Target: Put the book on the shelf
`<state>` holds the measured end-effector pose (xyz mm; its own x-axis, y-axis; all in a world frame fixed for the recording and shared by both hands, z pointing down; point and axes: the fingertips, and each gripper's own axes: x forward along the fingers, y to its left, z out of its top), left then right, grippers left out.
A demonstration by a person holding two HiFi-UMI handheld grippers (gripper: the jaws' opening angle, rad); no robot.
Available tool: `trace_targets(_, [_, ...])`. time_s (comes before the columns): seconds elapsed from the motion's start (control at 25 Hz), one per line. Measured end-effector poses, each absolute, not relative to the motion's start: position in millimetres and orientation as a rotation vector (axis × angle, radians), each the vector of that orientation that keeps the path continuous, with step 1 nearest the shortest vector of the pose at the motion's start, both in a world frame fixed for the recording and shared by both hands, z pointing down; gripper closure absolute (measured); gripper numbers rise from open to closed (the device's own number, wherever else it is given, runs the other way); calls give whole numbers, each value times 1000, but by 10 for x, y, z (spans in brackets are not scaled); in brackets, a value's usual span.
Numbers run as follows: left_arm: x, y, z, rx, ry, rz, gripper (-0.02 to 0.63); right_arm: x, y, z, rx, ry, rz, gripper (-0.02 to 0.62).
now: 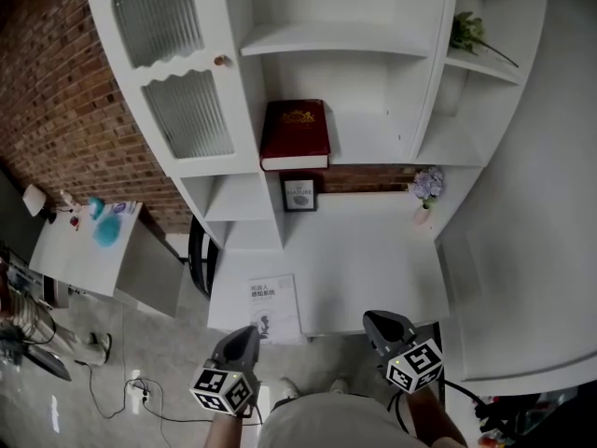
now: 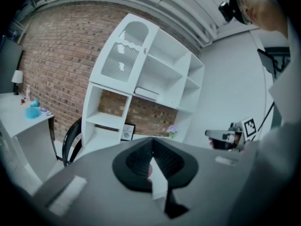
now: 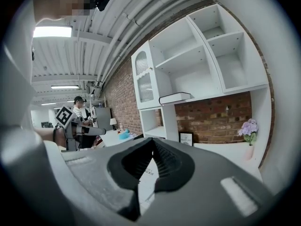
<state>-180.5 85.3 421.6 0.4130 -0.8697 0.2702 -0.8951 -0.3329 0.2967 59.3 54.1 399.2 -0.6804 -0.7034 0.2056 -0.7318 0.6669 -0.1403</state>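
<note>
- Two books show: a red book (image 1: 294, 133) lies flat on a middle ledge of the shelf (image 1: 336, 40), and a white book (image 1: 273, 308) lies flat at the near edge of the desk (image 1: 373, 250)
- The white book's long axis runs from the person toward the shelf
- The left gripper (image 1: 247, 334), jaws clenched on nothing, sits just beside its near left corner, so it is the nearer
- The right gripper (image 1: 378, 323), likewise closed and empty, hangs off to that book's right

Framed picture (image 1: 299, 194) against brick wall (image 1: 56, 110); purple flowers (image 1: 426, 183) on desk (image 1: 373, 259); black chair (image 1: 193, 250) beside.
</note>
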Motion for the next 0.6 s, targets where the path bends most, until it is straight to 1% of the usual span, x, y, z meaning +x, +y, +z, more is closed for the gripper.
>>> trace_targets(0.6, [-2050, 904, 4292, 2261, -1444, 55, 598, 262, 616, 4039, 1182, -2711, 333, 594])
